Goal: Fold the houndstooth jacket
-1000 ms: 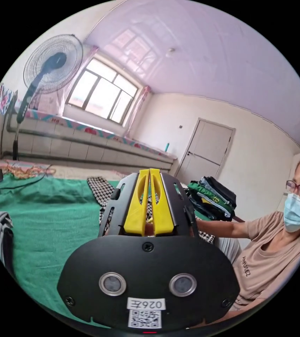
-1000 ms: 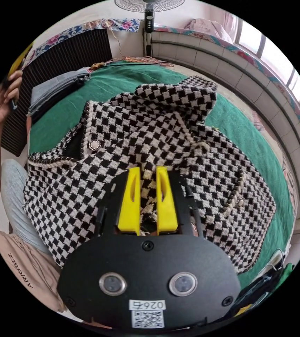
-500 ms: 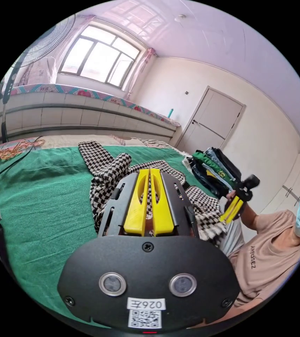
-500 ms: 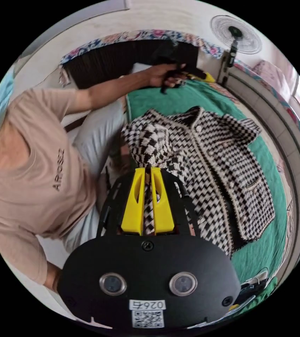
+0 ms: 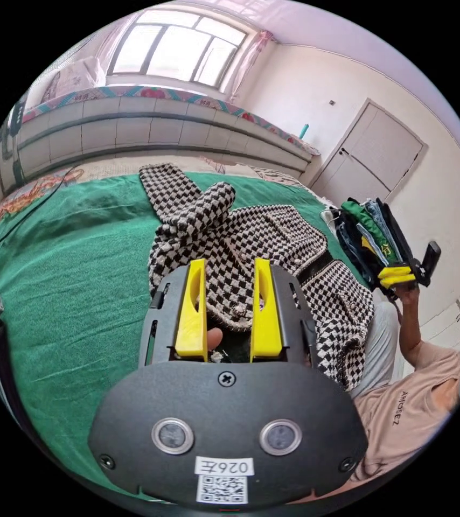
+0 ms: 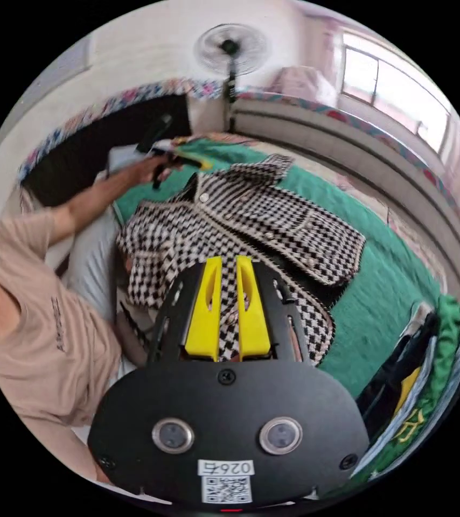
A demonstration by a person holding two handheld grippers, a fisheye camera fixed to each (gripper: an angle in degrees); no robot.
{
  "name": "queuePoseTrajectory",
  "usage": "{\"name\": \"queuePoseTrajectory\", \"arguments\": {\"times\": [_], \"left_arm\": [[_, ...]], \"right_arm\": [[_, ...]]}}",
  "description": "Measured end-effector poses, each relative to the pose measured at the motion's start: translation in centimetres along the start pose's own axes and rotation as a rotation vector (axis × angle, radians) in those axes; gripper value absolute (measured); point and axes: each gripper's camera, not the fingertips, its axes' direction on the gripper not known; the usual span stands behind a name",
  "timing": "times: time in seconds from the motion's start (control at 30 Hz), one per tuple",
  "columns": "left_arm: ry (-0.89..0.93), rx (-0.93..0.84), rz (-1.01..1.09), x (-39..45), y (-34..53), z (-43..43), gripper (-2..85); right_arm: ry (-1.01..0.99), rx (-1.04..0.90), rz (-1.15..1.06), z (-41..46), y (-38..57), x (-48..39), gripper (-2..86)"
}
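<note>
houndstooth jacket [image 5: 251, 242] lies spread on green blanket [image 5: 79, 280], long axis running away from left gripper [image 5: 229, 309], jaws wide just above its collar edge. right gripper [image 6: 228, 307] jaws narrow, no cloth clearly pinched.

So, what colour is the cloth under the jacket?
Green cloth, seen best in the left gripper view, under the houndstooth jacket.
</note>
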Motion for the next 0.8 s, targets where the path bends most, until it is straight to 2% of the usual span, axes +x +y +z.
{"name": "queuePoseTrajectory", "arguments": {"times": [0.17, 0.3, 0.37, 0.53, 0.63, 0.7, 0.8], "left_arm": [[-0.063, -0.169, -0.052, 0.3, -2.8, 3.3, 13.4], [-0.120, -0.239, -0.017, 1.9, -5.0, 5.5, 16.1], [-0.123, -0.289, -0.007, 2.4, -5.9, 7.0, 18.6], [-0.018, -0.401, -0.036, 1.8, -7.9, 9.2, 19.3], [0.059, -0.332, -0.093, 0.3, -8.5, 8.3, 16.0], [0.089, -0.192, -0.148, -1.1, -8.7, 6.2, 16.0], [-0.017, -0.102, -0.166, -2.4, -9.7, 4.9, 19.3]], "right_arm": [[-0.202, 0.145, 0.482, 1.7, 3.6, 15.4, 4.6], [-0.091, 0.100, 0.753, 7.1, 7.8, 23.1, 8.6], [-0.042, 0.036, 0.815, 10.0, 9.8, 24.5, 8.9], [-0.160, 0.030, 0.862, 14.6, 13.7, 26.0, 8.7], [-0.121, 0.059, 0.881, 14.7, 15.3, 26.0, 8.0], [-0.049, 0.089, 0.881, 14.2, 16.3, 25.6, 6.8], [0.030, 0.095, 0.862, 14.2, 16.8, 25.7, 6.4]]}}
